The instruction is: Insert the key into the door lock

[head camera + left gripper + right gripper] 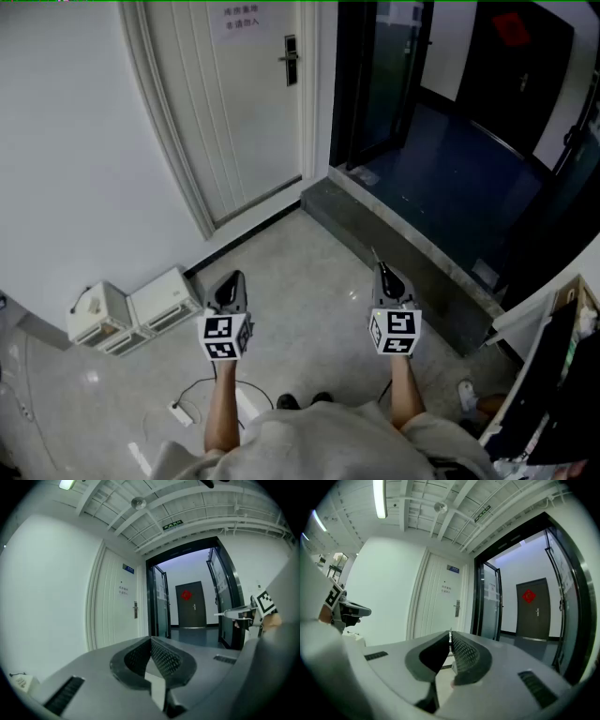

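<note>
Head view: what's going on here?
A person stands in a corridor, a tool in each hand, both level and facing the white door, well short of its lock. The right tool is shut on a thin sliver, apparently the key. The left tool is shut, empty.

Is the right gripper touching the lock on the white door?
Apart. The head view shows the right gripper, holding the key, far from the door lock, with open floor between them.

Left gripper [232, 279] and right gripper [381, 272]: marker cubes, black-and-white squares; pads [466, 653] dark grey, cross-hatched. Key [450, 632] at right tips: silver-grey. Door [246, 94] ahead: white; lock [291, 59] black. Floor [309, 281] beneath: mottled grey.
</note>
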A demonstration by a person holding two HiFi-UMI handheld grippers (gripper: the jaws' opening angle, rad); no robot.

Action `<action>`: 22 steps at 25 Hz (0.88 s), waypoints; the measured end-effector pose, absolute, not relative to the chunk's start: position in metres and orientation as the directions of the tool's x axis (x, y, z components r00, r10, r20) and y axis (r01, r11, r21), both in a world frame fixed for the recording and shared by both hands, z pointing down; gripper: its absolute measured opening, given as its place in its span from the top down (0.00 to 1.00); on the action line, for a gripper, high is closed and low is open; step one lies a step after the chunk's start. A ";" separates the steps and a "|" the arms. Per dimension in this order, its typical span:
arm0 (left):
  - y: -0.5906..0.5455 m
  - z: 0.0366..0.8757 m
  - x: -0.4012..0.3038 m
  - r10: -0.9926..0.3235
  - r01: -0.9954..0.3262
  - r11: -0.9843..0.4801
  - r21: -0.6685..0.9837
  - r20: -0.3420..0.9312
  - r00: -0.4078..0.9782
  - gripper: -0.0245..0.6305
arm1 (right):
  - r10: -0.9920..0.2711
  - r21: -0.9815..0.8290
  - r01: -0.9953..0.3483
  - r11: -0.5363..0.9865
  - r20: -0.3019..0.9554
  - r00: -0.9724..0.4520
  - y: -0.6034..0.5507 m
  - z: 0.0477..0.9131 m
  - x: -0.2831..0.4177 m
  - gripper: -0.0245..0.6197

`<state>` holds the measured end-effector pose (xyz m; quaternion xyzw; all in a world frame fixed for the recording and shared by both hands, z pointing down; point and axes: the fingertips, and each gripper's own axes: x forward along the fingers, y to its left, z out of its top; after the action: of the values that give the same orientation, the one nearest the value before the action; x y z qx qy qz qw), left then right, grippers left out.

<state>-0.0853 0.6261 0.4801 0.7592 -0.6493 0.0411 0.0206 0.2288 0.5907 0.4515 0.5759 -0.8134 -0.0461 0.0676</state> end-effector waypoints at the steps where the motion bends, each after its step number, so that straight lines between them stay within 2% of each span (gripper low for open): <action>1: 0.626 0.480 -0.085 -0.984 -0.988 -0.154 -0.021 0.088 0.152 0.94 | -0.942 0.152 -0.929 0.336 0.059 -0.331 0.590 0.452 0.229 0.92; 22: 0.603 0.484 -0.042 -0.982 -0.986 -0.161 -0.033 0.103 0.157 0.94 | -0.926 0.144 -0.915 0.378 0.044 -0.375 0.562 0.455 0.251 0.92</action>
<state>-0.0416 0.6034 0.4844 0.7602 -0.6474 0.0500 0.0211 0.2510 0.5622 0.4554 0.5558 -0.8279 -0.0476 0.0588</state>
